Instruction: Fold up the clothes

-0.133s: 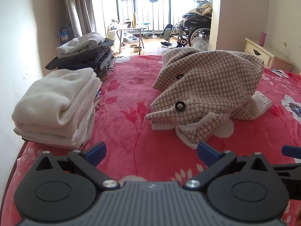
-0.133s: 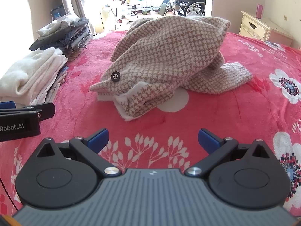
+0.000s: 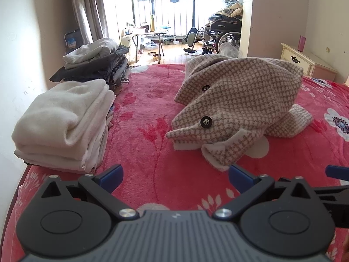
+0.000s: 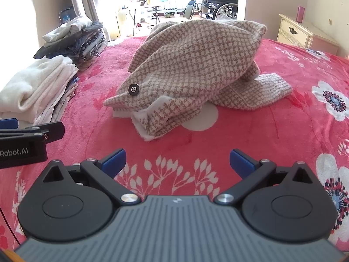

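1. Left wrist view: your left gripper point(image 3: 175, 174) is wide open, nothing btwn jaws, over bed's near edge.
2. Your right gripper point(image 4: 177, 161) likewise, empty.
3. Houndstooth jacket point(image 4: 192, 65) lies crumpled mid-bed point(image 4: 283, 142); folded white stack point(image 3: 63, 122) at left edge.

crumpled jacket point(image 3: 237, 109), open left gripper point(image 3: 175, 178)
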Tool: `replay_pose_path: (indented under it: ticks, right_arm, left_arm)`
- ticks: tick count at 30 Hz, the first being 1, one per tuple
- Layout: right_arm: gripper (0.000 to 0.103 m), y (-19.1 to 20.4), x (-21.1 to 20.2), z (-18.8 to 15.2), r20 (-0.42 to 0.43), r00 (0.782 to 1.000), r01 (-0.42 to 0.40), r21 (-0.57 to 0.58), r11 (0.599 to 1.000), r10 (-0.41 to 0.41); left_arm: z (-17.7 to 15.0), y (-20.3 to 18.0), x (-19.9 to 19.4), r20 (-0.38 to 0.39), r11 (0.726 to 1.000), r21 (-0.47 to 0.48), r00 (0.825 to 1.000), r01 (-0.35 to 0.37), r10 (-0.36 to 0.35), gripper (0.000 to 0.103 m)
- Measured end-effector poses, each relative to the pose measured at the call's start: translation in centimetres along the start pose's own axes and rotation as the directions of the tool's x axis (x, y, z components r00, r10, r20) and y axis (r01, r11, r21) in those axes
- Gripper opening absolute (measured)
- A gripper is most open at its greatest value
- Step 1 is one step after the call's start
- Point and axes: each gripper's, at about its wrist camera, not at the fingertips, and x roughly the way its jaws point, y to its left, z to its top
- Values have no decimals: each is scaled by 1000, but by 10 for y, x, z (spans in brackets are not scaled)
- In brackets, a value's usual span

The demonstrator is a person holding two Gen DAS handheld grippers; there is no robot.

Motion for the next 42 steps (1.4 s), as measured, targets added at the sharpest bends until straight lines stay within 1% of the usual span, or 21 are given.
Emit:
replay_pose_path:
  ticks: [4,7,8,11,13,16,20,24,29,34,42]
  right_arm:
    - [102,0,-1,-1,2,1000,0,2,1000,0]
    - [102,1,-2,-2,4,1000,-1,4,1000,1]
    - [102,0,-2,-2,4,1000,0,4,1000,0]
    - [102,-3,-2,1,2,1000,3,2,1000,-3]
    - [102,1,-1,-1,5,1000,12,-4,1000,-12]
    - [102,-1,0,1,1,1000,14,-4,1000,-14]
    - [102,-1,0,1,3,1000,20,-5,1000,-20]
    - [102,-1,0,0,0,1000,24,-1,1000,-24]
    - [102,1,-1,-2,4,1000,26,-5,1000,-26]
    - [102,0,0,-1,2,1000,30,-1,1000,-30]
    - [102,0,0,-2,0,999,33,2,999,-33]
  left_arm:
    - [-3,-1,-3,2,1000,-3,1000,-6,6,103]
    - [-6,0,2,-8,1000,-7,1000,-17,17,103]
    - [-7,0,4,-18,1000,-12,1000,-17,16,103]
    - [-6,7,14,-60,1000,-15,998,14,-15,103]
    - [-8,9,16,-70,1000,-25,997,13,-15,103]
    - [-10,12,14,-53,999,-46,999,11,-13,103]
    - [-8,14,13,-55,997,-68,997,45,-49,103]
    - [-6,14,12,-56,996,-66,997,55,-59,103]
    - [-6,11,9,-38,998,-54,999,33,-35,103]
    - [-5,11,7,-22,999,-44,1000,-9,8,103]
    - [-5,13,8,-19,999,-50,1000,-17,17,103]
